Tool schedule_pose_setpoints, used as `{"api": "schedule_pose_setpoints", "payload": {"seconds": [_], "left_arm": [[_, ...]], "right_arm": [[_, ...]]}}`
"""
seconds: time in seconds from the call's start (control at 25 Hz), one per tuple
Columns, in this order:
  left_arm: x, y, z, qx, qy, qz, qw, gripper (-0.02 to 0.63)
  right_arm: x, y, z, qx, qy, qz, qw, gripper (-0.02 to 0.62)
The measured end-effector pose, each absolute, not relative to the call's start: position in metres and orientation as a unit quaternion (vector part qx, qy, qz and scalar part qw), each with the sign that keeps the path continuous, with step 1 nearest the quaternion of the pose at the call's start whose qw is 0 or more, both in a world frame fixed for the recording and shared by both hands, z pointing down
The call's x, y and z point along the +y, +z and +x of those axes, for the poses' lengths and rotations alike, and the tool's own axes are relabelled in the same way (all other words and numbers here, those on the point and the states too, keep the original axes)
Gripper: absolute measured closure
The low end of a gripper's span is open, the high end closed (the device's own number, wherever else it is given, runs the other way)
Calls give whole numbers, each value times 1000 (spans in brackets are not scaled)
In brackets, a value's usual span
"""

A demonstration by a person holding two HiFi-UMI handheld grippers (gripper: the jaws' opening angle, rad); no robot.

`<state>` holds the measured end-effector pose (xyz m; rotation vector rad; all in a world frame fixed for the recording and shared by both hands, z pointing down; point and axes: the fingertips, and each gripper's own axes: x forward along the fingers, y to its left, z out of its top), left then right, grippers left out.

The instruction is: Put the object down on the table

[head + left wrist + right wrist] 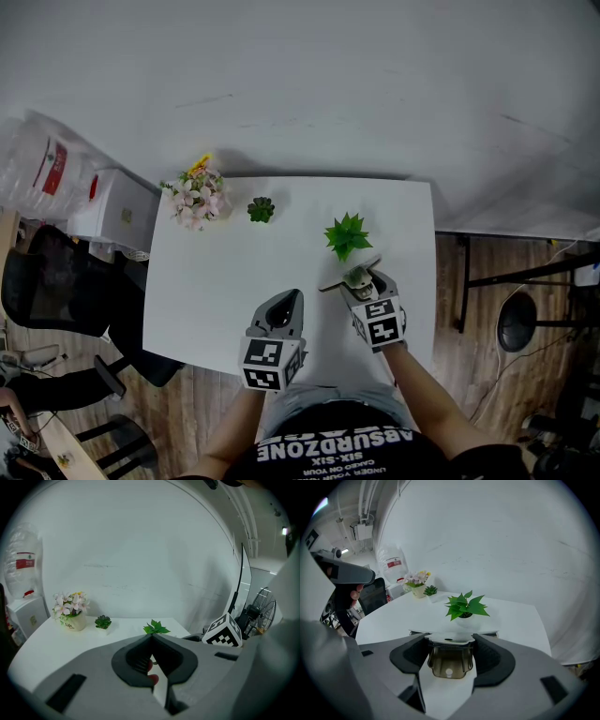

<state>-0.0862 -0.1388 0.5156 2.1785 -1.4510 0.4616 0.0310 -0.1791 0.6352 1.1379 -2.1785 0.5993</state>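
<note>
My right gripper (361, 278) is over the front right part of the white table (225, 281), shut on a small bronze-coloured metal piece (449, 660) with a round hole and a flat pale plate on top. In the head view the metal piece (354, 276) sticks out crosswise past the jaws. I cannot tell whether it touches the tabletop. A green leafy plant (465, 605) stands just beyond it. My left gripper (291, 298) is over the table's front edge, jaws together at the tips with nothing between them (152, 638).
A small dark succulent (261, 209) and a pot of pink flowers (195, 199) stand along the table's far left. Off the table's left are a white box (112, 211), a water bottle (42, 164) and a black chair (56, 281). A fan (520, 323) is on the floor at right.
</note>
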Motion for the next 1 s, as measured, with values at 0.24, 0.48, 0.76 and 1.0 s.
{"api": "schedule_pose_setpoints", "payload": {"seconds": [0.24,0.48,0.76,1.0], "left_arm": [[-142,513,-84,-529,165,798,237,605],[-140,516,-84,-527,168,797,240,605],[-140,517,-86,-528,168,797,240,605],[-139,521,-88,-528,172,796,239,606]], "right_arm": [[-179,647,31,-817,230,425,314,310],[-180,658,31,-815,227,423,324,310],[-177,669,27,-809,234,420,339,310],[-177,676,26,-807,228,418,350,310]]}}
